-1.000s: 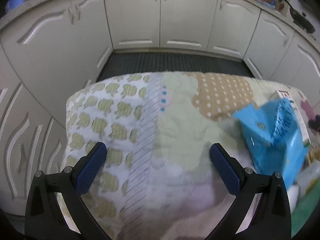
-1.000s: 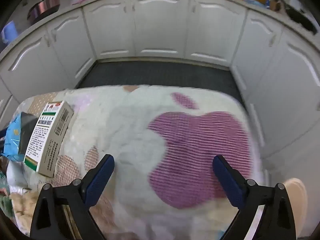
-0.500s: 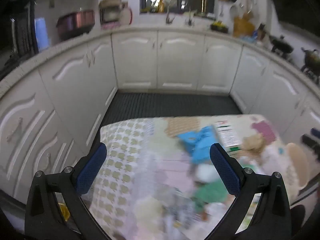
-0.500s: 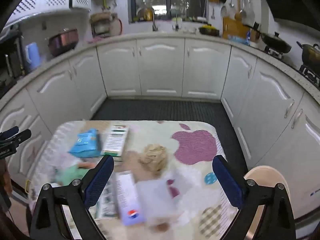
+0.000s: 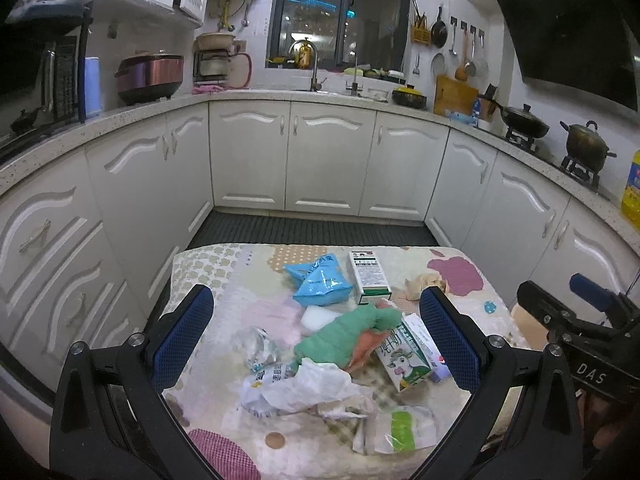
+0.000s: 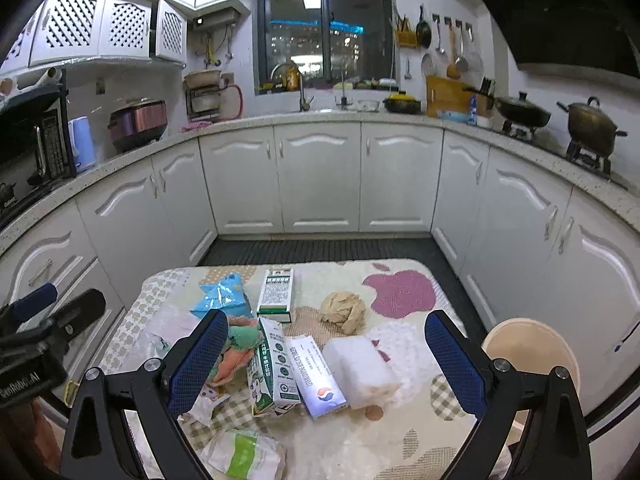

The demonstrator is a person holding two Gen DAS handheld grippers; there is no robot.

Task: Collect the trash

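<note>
Trash lies scattered on a small table under a patterned cloth [image 5: 224, 272] [image 6: 400, 432]. I see a blue plastic bag [image 5: 320, 280] [image 6: 222, 294], a white and green box [image 5: 368, 276] [image 6: 275, 290], a milk carton [image 5: 406, 354] [image 6: 270, 366], a flat white and blue box [image 6: 316, 374], a crumpled brown paper ball [image 5: 424, 282] [image 6: 343, 310], a white foam block [image 6: 360, 364], a green and orange cloth [image 5: 348, 338] [image 6: 238, 344], crumpled white wrappers [image 5: 308, 388] and a green-labelled pouch [image 5: 404, 426] [image 6: 244, 454]. My left gripper [image 5: 316, 340] and right gripper [image 6: 326, 366] both hang open above the table, holding nothing.
White kitchen cabinets [image 5: 328, 160] and counters wrap around on three sides, with a dark floor mat [image 5: 312, 230] beyond the table. A beige round stool [image 6: 532, 354] stands at the table's right. Pots sit on the stove [image 5: 584, 146] at right.
Both grippers have pulled up and back from close over the cloth, so the whole table and kitchen now show. Both stay open and empty.
</note>
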